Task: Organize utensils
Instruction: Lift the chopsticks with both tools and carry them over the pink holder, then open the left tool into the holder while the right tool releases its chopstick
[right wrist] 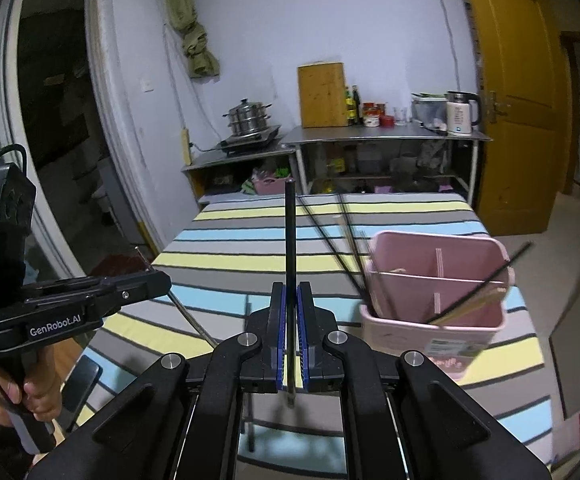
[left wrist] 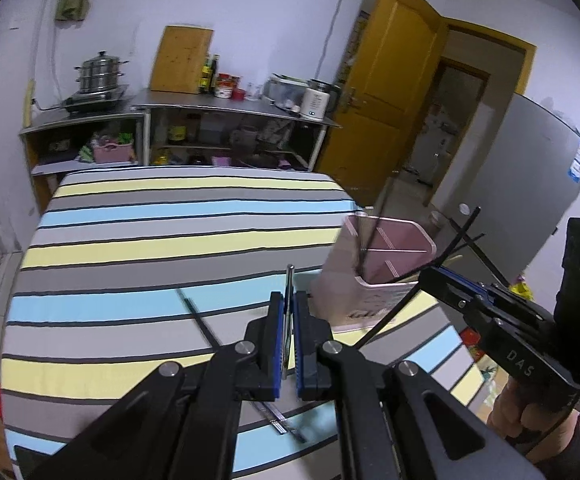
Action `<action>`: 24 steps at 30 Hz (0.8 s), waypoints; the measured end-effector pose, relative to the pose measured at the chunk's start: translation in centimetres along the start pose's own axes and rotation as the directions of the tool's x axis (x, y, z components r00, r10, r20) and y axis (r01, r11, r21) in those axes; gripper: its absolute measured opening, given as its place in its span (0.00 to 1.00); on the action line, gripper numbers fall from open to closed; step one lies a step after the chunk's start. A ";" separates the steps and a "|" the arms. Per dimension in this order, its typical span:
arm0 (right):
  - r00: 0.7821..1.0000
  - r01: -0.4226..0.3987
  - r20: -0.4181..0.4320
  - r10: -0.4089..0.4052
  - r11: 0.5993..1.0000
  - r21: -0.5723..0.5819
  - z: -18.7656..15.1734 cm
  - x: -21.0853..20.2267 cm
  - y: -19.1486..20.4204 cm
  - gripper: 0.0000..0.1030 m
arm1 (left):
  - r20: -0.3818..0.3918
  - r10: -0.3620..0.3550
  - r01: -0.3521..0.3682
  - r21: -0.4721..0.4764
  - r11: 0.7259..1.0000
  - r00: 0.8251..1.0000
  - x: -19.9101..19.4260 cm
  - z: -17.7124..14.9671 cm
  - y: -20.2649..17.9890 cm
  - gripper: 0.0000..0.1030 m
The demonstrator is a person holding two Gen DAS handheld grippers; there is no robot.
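Observation:
My left gripper (left wrist: 288,300) is shut on a silver metal chopstick (left wrist: 289,280) that stands up between its blue pads, above the striped table. My right gripper (right wrist: 290,292) is shut on a black chopstick (right wrist: 290,232) that points up and away. In the left wrist view the right gripper (left wrist: 430,276) holds that black chopstick (left wrist: 450,250) just right of the pink divided utensil holder (left wrist: 386,256). The holder (right wrist: 434,280) contains several black and wooden chopsticks. One black chopstick (left wrist: 199,322) and a metal one (left wrist: 285,426) lie on the cloth.
The table has a striped cloth (left wrist: 149,240) in grey, yellow and blue. Behind it stand steel shelves (left wrist: 229,108) with a steamer pot (left wrist: 99,74), a cutting board, bottles and a kettle. A yellow door (left wrist: 386,92) and a grey fridge (left wrist: 530,168) are at right.

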State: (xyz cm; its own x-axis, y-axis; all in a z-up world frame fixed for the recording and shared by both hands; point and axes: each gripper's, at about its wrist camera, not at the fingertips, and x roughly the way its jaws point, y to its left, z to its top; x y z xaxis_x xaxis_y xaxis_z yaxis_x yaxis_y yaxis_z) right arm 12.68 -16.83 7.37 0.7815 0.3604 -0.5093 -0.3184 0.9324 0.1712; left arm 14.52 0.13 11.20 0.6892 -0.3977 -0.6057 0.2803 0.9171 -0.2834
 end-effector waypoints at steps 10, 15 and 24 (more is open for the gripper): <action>0.995 0.069 0.069 -0.074 0.995 0.078 1.9 -3.2 -4.3 0.05 | 0.012 -0.124 0.123 0.063 0.990 0.992 1.1 3.7 -5.4 0.05; 0.988 0.093 0.116 -0.105 0.991 0.098 3.6 -4.5 -5.7 0.05 | 0.041 -0.150 0.146 0.082 0.986 0.988 1.5 5.9 -7.1 0.05; 0.973 0.116 0.186 -0.140 0.985 0.131 6.5 -4.7 -7.8 0.05 | 0.074 -0.132 0.122 0.128 0.984 0.989 3.6 9.0 -8.4 0.05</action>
State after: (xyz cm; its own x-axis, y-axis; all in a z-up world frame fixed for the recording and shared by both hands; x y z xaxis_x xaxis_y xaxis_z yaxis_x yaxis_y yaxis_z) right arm 14.98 -25.61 13.91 0.9042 0.2256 -0.3626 -0.1524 0.9636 0.2196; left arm 20.66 -8.79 18.11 0.6934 -0.5123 -0.5067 0.4454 0.8575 -0.2574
